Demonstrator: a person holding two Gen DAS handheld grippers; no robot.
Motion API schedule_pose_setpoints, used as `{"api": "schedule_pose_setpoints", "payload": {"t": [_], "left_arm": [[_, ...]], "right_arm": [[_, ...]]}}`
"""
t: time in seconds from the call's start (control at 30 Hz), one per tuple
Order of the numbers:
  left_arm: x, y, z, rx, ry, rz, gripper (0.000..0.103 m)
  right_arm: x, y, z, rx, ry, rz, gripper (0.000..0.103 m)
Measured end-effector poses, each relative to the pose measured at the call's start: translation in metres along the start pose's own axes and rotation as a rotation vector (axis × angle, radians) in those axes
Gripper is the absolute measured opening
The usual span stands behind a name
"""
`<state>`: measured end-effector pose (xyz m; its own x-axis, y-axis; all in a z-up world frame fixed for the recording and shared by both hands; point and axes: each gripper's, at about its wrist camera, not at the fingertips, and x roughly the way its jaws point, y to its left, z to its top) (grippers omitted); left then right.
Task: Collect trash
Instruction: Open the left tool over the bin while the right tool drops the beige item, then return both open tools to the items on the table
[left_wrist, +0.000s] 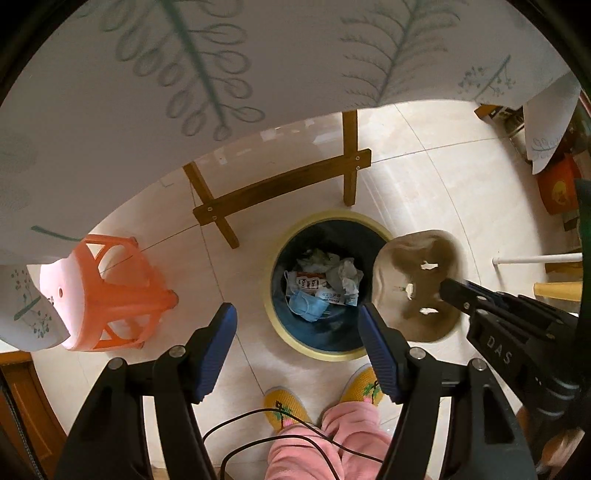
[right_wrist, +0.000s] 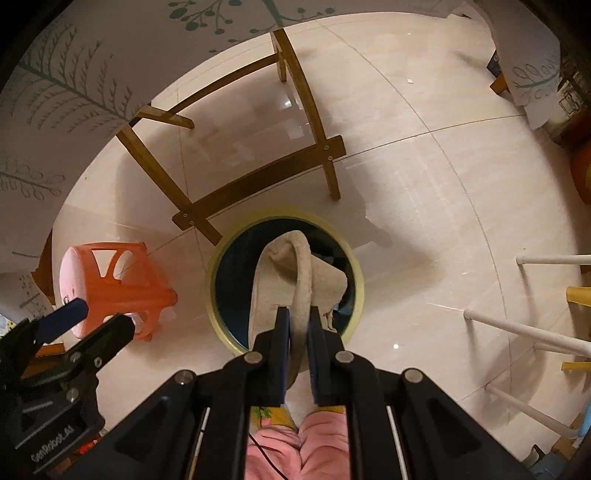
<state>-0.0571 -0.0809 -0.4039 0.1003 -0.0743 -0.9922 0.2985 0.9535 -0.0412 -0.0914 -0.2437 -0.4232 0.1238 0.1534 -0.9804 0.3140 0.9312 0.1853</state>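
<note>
A round trash bin (left_wrist: 275, 321) with a yellow rim stands on the floor and holds a blue face mask (left_wrist: 306, 308), crumpled paper and wrappers. My right gripper (right_wrist: 298, 314) is shut on a beige face-shaped mask (right_wrist: 284, 280) with eye and mouth holes and holds it over the bin (right_wrist: 218, 254). In the left wrist view the beige mask (left_wrist: 410, 266) hangs at the bin's right edge from the right gripper (left_wrist: 448, 291). My left gripper (left_wrist: 299, 325) is open and empty above the bin; it also shows in the right wrist view (right_wrist: 96, 317).
An orange plastic stool (left_wrist: 110, 291) lies tipped over left of the bin. Wooden table legs (left_wrist: 280, 184) stand just behind it, under a leaf-print tablecloth (left_wrist: 147, 92). White rack bars (right_wrist: 524, 332) are at the right. The person's yellow slippers (left_wrist: 284, 408) are below.
</note>
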Motion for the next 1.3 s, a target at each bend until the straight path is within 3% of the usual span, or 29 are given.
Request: {"api": "schedule_pose_setpoints", "payload": {"t": [0.13, 0.2, 0.3, 0.47, 0.8, 1.3], "left_arm": [[-0.006, 0.010, 0.001, -0.024, 0.000, -0.005, 0.067], [-0.011, 0.015, 0.002, -0.031, -0.006, -0.007, 0.067], [-0.022, 0.018, 0.004, -0.025, -0.036, 0.015, 0.067], [-0.045, 0.021, 0.007, -0.029, -0.076, 0.043, 0.067], [-0.097, 0.025, 0.010, -0.085, -0.071, 0.032, 0.067], [-0.213, 0.017, 0.010, -0.070, -0.155, 0.037, 0.067]], "right_arm": [[0.003, 0.006, 0.005, 0.007, 0.018, 0.027, 0.011], [0.006, 0.010, 0.008, 0.006, 0.028, 0.024, 0.022], [0.007, 0.016, 0.010, 0.005, 0.037, 0.036, 0.029], [-0.002, 0.025, 0.011, -0.013, 0.031, 0.045, 0.029], [-0.042, 0.036, 0.006, -0.006, 0.027, 0.095, 0.029], [-0.166, 0.044, 0.005, -0.040, -0.052, 0.176, 0.029]]}}
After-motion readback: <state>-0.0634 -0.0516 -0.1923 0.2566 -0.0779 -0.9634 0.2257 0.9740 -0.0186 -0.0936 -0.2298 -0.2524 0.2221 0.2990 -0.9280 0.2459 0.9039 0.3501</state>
